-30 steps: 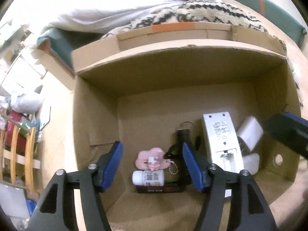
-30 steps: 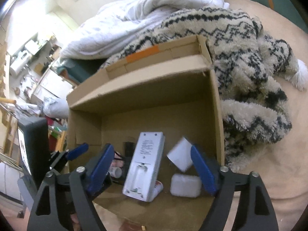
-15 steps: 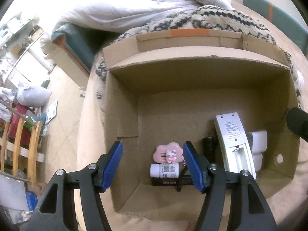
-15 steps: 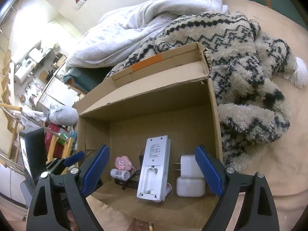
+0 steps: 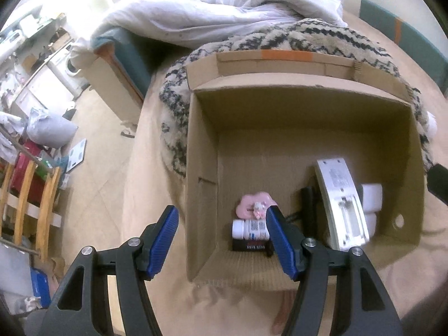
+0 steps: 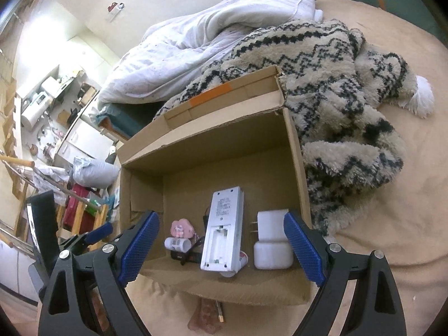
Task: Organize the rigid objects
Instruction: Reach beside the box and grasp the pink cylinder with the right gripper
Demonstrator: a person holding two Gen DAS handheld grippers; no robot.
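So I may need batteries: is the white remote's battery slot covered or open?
Open. The white remote lies back-up in the cardboard box, cover missing, and the slot looks empty.

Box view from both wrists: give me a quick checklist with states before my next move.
1. Left gripper empty, fingers apart: ok.
2. Right gripper empty, fingers apart: ok.
3. Both grippers above the box, clear of its walls: ok.
4. Remote, charger, white case, bottle and pink charm inside the box: ok.
5. Remote lying flat: not ok, it leans on something beneath.
6. Anything left outside to pack: cannot tell; a small item lies beside the box.
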